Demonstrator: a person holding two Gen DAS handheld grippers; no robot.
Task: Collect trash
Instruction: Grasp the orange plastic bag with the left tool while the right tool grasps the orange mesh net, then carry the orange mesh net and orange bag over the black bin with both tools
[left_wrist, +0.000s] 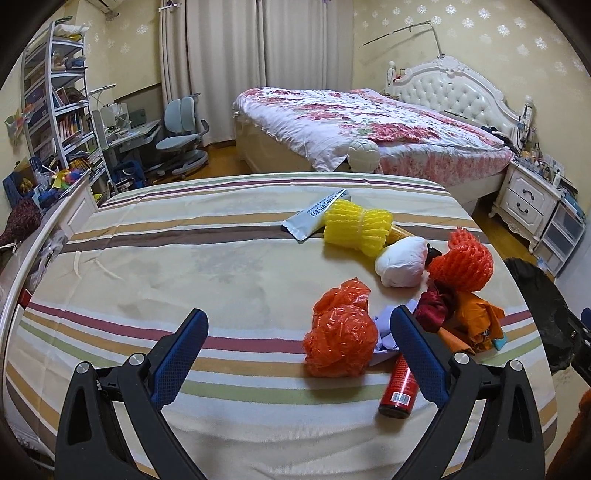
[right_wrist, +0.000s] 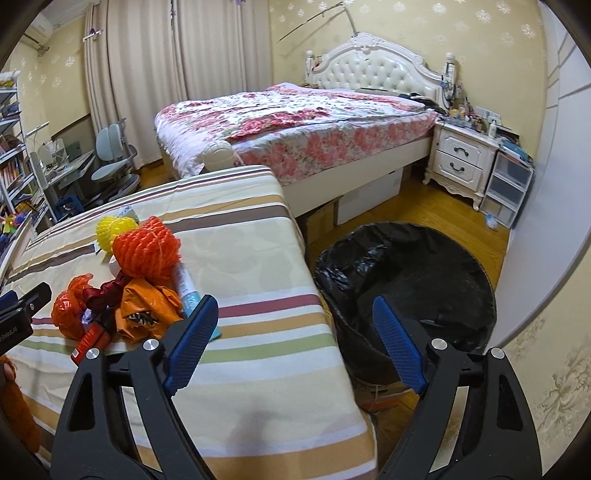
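Trash lies on the right side of a striped bed (left_wrist: 147, 258): a crumpled orange plastic bag (left_wrist: 340, 332), a red can (left_wrist: 400, 387), a white wad (left_wrist: 402, 266), orange foam net (left_wrist: 461, 262), yellow foam net (left_wrist: 356, 225), a silver tube (left_wrist: 314, 216) and orange wrappers (left_wrist: 476, 321). My left gripper (left_wrist: 295, 325) is open and empty, just above the bed, with the orange bag by its right finger. My right gripper (right_wrist: 295, 317) is open and empty over the bed's right edge. A bin with a black bag (right_wrist: 406, 280) stands on the floor beside the bed.
A larger bed with a floral cover (right_wrist: 295, 122) stands behind, with a white nightstand (right_wrist: 461, 162) and plastic drawers (right_wrist: 509, 188) to its right. A desk, grey chair (left_wrist: 184, 129) and bookshelf (left_wrist: 55, 103) are at the far left. The floor is wood.
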